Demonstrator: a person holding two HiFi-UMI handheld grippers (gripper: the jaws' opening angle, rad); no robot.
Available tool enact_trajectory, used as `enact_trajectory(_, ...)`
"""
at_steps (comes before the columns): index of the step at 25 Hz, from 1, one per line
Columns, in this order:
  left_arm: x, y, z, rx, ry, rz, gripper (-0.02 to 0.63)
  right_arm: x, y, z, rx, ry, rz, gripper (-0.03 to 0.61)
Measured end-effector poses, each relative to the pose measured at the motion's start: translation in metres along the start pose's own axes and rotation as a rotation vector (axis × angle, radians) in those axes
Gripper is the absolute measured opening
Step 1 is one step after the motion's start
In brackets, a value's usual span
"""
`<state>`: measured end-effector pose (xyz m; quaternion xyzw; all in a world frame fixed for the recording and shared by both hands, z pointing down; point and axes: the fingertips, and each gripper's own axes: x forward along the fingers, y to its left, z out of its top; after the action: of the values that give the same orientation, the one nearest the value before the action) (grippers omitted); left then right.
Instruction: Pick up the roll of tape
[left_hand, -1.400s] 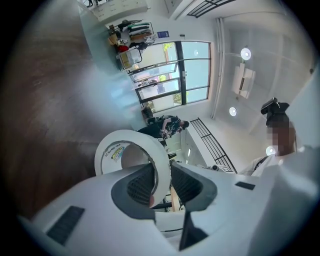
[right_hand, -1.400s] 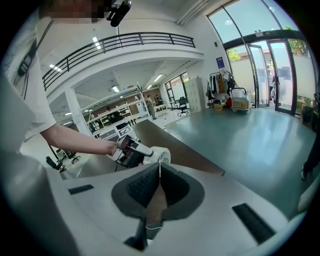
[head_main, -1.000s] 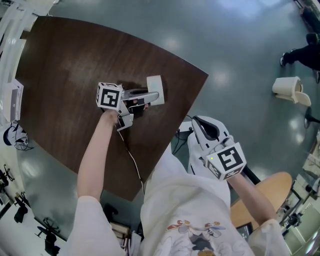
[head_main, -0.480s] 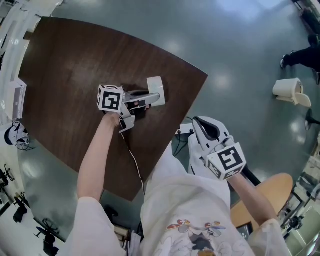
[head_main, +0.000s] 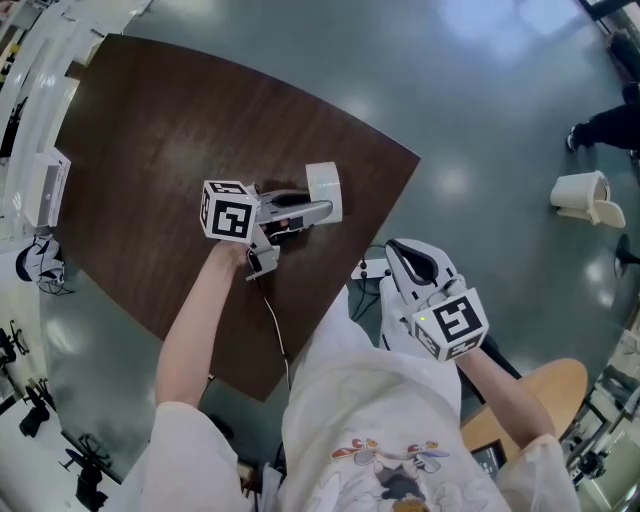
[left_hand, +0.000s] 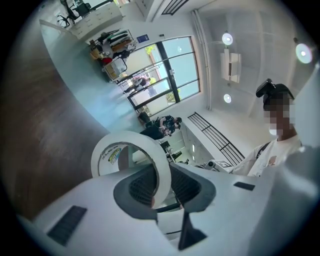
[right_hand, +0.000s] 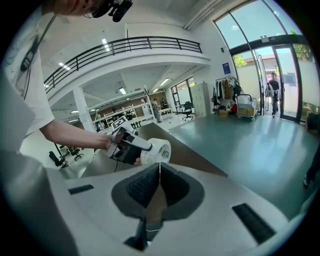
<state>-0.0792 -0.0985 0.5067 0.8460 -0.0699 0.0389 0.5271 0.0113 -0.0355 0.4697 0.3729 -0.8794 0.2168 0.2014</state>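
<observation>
The white roll of tape (head_main: 325, 186) is off the dark wooden table (head_main: 150, 140), held up on edge near the table's right side. My left gripper (head_main: 322, 208) is shut on it: one jaw is inside the ring, the other outside, pinching the roll's wall (left_hand: 150, 150). In the right gripper view the tape roll (right_hand: 158, 150) and the left gripper (right_hand: 131, 146) show ahead over the table. My right gripper (head_main: 397, 248) hangs beside the table's edge over the floor, shut, with nothing between its pads (right_hand: 159, 172).
A white paper roll (head_main: 578, 190) lies on the grey floor at the right, with a person's dark leg (head_main: 605, 125) beyond it. A round wooden stool (head_main: 525, 390) stands at lower right. White shelving (head_main: 40, 190) borders the table's left side.
The left gripper has risen with the tape roll in it and shifted a little right and toward me in the head view. The right gripper has barely moved.
</observation>
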Motion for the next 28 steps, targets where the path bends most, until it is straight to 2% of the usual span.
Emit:
enact_trajectory(4, 0.003, -0.035, -0.009, 0.076, 0.033, 0.025, 0.083, -0.011, 0.008, 0.002, -0.005, -0.025, 0.004, 0.008)
enact_trajectory(8, 0.004, -0.054, -0.002, 0.161, 0.061, 0.050, 0.083, -0.004, 0.005, 0.011, -0.005, -0.047, 0.007, 0.008)
enact_trajectory(15, 0.017, -0.106, -0.007, 0.287, 0.078, 0.071, 0.083, -0.024, 0.003, 0.017, -0.009, -0.086, -0.002, 0.008)
enact_trajectory(21, 0.023, -0.141, -0.005, 0.371, 0.040, 0.130, 0.083, -0.045, 0.000, 0.028, -0.016, -0.131, -0.038, 0.008)
enact_trajectory(28, 0.026, -0.174, 0.008, 0.476, -0.061, 0.239, 0.083, -0.061, -0.002, 0.051, -0.044, -0.203, -0.060, 0.008)
